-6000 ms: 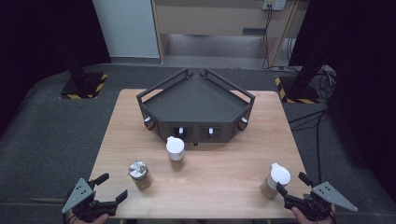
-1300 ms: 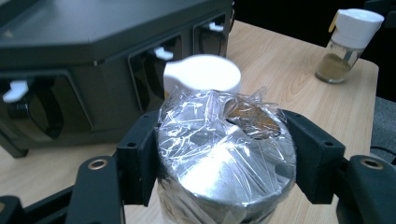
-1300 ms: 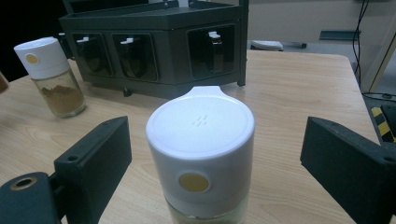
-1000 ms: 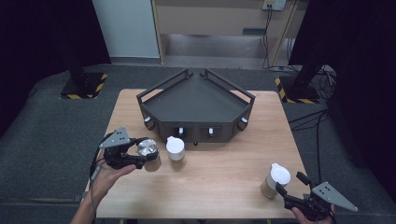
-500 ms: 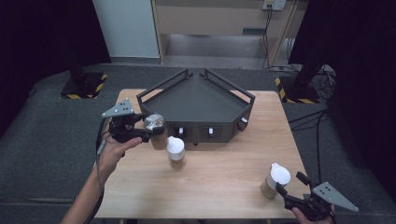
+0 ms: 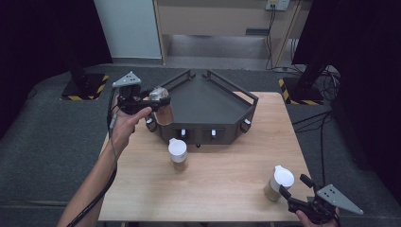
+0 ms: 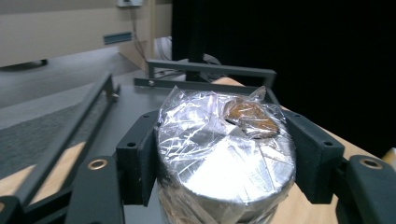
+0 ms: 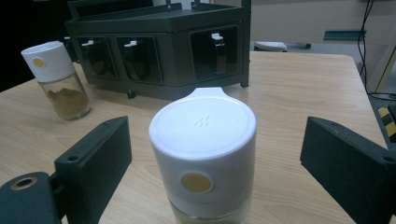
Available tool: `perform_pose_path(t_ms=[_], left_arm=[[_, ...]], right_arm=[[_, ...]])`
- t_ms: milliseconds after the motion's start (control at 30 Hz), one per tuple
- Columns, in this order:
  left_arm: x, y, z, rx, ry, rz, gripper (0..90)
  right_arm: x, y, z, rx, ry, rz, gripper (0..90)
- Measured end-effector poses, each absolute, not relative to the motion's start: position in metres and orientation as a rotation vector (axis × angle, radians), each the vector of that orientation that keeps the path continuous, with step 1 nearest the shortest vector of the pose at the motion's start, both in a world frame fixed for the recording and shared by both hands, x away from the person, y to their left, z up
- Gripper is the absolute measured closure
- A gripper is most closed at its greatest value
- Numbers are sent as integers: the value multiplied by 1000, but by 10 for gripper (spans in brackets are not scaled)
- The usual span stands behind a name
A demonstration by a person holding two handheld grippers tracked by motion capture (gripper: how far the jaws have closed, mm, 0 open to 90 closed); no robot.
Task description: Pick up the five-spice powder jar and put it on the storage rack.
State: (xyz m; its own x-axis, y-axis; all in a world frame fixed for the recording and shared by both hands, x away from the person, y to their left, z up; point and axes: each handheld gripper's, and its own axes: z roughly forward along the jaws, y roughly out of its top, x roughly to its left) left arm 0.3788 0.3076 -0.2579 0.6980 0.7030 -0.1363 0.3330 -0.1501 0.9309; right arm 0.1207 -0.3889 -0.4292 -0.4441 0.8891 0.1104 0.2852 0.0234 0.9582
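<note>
While raised over the rack's (image 6: 213, 101) left edge, left hand-held gripper (image 6: 158, 100) clamped on foil-capped jar (image 6: 162, 109)

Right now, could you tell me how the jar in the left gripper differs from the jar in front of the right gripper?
The silver-lidded jar is clamped in the left gripper and held in the air by the dark rack; the white-capped jar stands on the table between the right gripper's open jaws. The first has a shiny lid under crinkled wrap; the second a plain white cap. Both hold brownish contents.
</note>
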Motion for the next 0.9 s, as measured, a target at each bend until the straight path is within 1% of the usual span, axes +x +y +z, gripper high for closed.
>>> perform_pose_path(t_ms=[100,433,700,900], left_arm=[[387,299,-256,1758,852,444,338],[413,276,-264,1768,950,527,339],[426,270,-279,1737,1020,534,339],[429,265,-287,1743,1045,535,339]], right_arm=[[121,-389,-429,1197,1764,1444,89],[120,-391,-430,1195,1759,1454,90],[120,-391,-430,1193,1759,1459,92],[120,-392,-431,1193,1758,1465,93]])
